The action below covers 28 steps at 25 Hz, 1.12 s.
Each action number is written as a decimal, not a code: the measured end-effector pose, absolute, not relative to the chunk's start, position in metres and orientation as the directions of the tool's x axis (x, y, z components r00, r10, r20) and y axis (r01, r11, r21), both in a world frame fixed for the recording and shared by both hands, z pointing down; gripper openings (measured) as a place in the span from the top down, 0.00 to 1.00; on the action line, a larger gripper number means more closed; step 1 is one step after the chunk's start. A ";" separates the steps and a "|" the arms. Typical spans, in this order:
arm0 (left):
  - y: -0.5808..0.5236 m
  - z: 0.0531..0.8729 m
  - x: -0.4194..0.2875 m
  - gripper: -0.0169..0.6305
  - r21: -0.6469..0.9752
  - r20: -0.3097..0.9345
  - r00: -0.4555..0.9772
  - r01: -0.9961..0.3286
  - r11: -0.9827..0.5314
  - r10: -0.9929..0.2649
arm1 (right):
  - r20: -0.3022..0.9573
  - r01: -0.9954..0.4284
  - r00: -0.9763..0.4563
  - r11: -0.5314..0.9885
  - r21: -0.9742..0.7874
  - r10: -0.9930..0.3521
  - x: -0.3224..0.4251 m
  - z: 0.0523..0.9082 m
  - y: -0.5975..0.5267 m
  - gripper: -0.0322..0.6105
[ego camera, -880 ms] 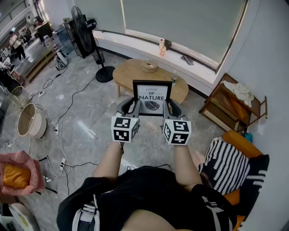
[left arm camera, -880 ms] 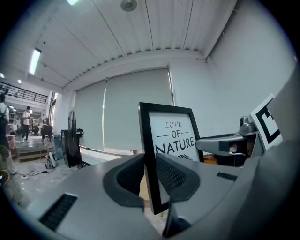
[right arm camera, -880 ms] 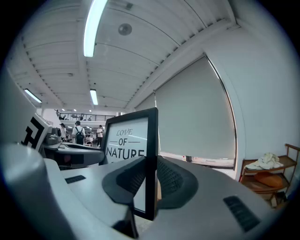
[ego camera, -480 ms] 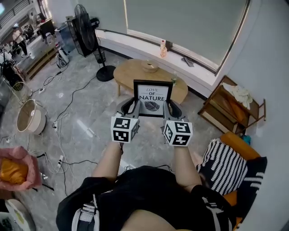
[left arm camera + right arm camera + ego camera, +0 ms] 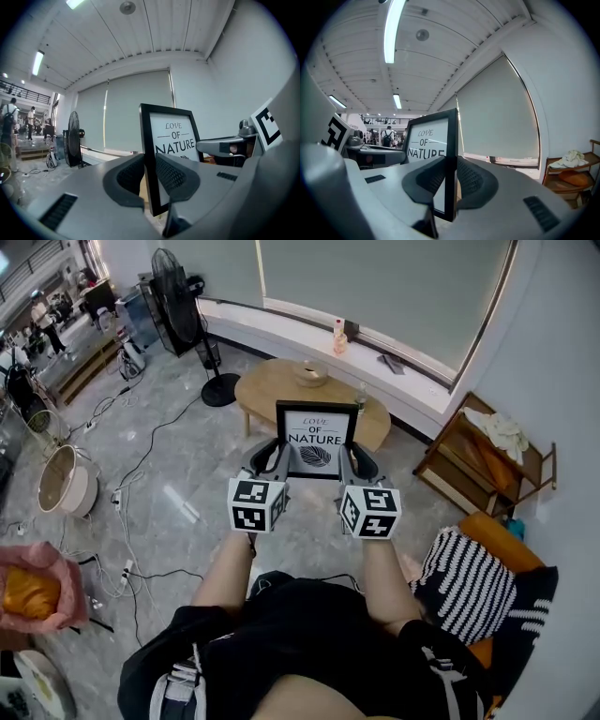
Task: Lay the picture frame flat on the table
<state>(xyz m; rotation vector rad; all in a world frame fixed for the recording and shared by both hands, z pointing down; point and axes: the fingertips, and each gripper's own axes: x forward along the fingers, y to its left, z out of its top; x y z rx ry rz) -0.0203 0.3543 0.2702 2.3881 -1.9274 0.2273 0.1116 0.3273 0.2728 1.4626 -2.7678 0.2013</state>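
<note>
1. The picture frame (image 5: 316, 440) sits almost where it was half a second ago: upright between the two grippers and perhaps a touch higher in the head view. The grip on it is unchanged.
2. It is held in the air, and in the head view it overlaps the near edge of the round wooden table (image 5: 265, 390). It is not lying on the table.
3. The left gripper (image 5: 278, 456) pinches the frame's left border low down, with one ribbed pad on the front and one on the back. The right gripper (image 5: 348, 457) clamps the right border in the same way.
4. Both bare forearms reach straight forward from the body, roughly parallel. The marker cubes (image 5: 258, 505) sit level with each other, just below the frame.
5. The frame is in portrait, with its long axis vertical. The printed face is turned toward the person, and "LOVE OF NATURE" reads right way up.
6. A bowl (image 5: 310, 377) rests on the table beyond the frame, and a standing fan (image 5: 178, 298) is off to the left.
</note>
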 end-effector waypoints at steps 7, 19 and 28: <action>0.356 0.273 -0.011 0.84 -0.068 0.158 0.204 -0.974 -0.217 -0.966 | 0.072 -0.827 -0.559 0.548 -0.124 -0.826 0.120 0.278 0.330 0.81; 0.315 0.283 -0.013 0.84 -0.076 0.144 0.234 -0.966 -0.246 -0.962 | 0.070 -0.843 -0.536 0.528 -0.108 -0.841 0.120 0.287 0.294 0.81; 0.234 0.294 -0.030 0.84 -0.056 0.134 0.253 -0.963 -0.262 -0.958 | 0.083 -0.854 -0.519 0.512 -0.095 -0.850 0.103 0.297 0.218 0.81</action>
